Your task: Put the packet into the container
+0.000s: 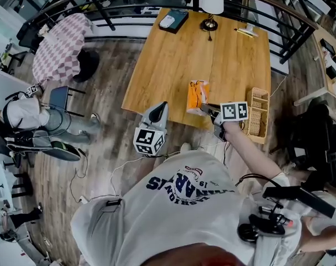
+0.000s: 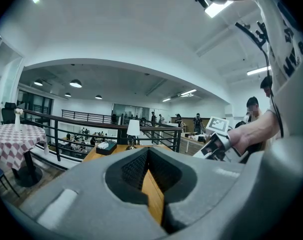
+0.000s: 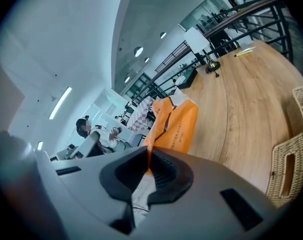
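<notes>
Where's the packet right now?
Head view: the packet is at the table's near edge, pinched in the right gripper, just left of the container.

shirt (image 1: pixel 157 215): white, navy arched print | left tool (image 1: pixel 163 105), right tool (image 1: pixel 204 108): grey, black-white marker cubes

Wooden surface (image 1: pixel 168 65). On its far edge: white-shaded lamp (image 1: pixel 212 1), dark box (image 1: pixel 173 20), yellow pencil (image 1: pixel 245 32). Beyond it: black railing (image 2: pixel 56 139). Left of it: checked-cloth table (image 1: pixel 60 46).
</notes>
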The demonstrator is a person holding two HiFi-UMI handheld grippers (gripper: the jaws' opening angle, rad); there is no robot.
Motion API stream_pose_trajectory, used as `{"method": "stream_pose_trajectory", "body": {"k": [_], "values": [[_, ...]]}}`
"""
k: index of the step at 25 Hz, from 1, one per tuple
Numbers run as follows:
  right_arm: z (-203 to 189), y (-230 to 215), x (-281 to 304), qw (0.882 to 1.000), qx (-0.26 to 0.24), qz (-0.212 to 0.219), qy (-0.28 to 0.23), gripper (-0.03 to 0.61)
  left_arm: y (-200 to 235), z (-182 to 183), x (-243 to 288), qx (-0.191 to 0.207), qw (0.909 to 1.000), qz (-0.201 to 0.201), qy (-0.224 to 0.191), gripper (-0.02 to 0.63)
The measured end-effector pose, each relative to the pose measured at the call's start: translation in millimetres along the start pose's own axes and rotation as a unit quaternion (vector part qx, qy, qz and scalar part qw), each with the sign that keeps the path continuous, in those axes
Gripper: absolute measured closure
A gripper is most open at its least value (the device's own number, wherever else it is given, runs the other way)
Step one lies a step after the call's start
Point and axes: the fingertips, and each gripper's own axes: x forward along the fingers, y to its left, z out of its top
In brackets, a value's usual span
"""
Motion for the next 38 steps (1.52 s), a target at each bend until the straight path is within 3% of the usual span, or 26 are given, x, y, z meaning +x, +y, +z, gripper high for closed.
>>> {"method": "stream_pose_trajectory", "body": {"k": [5,10,13,25,38], "values": [[27.5,48.9,-29.8,0.999,-0.011,0.031,-0.029,0.565,-1.4,5.5,0.0,-0.001,1.0,0.002,0.001,0.618],[40.4,81.5,-46.1,0.997,-0.059,0.043,-0.024,0.563,7.0,0.7,-6.6,-0.009,0.9997,0.02,0.005,0.618],[40.2,81.1,-47.4,0.996,-0.08,0.033,-0.017,0.563,14.2,-2.7,-9.9,-0.01,0.9994,0.03,0.012,0.618],[32.8,70.9,-41.2,0.997,-0.07,0.029,-0.008,0.564,43.7,-18.9,-28.8,-0.023,0.996,0.081,0.028,0.618],[20.0,51.1,-55.7,0.997,-0.069,0.03,-0.01,0.565,28.7,-22.8,-16.6,-0.019,0.9973,0.064,0.031,0.618]]}}
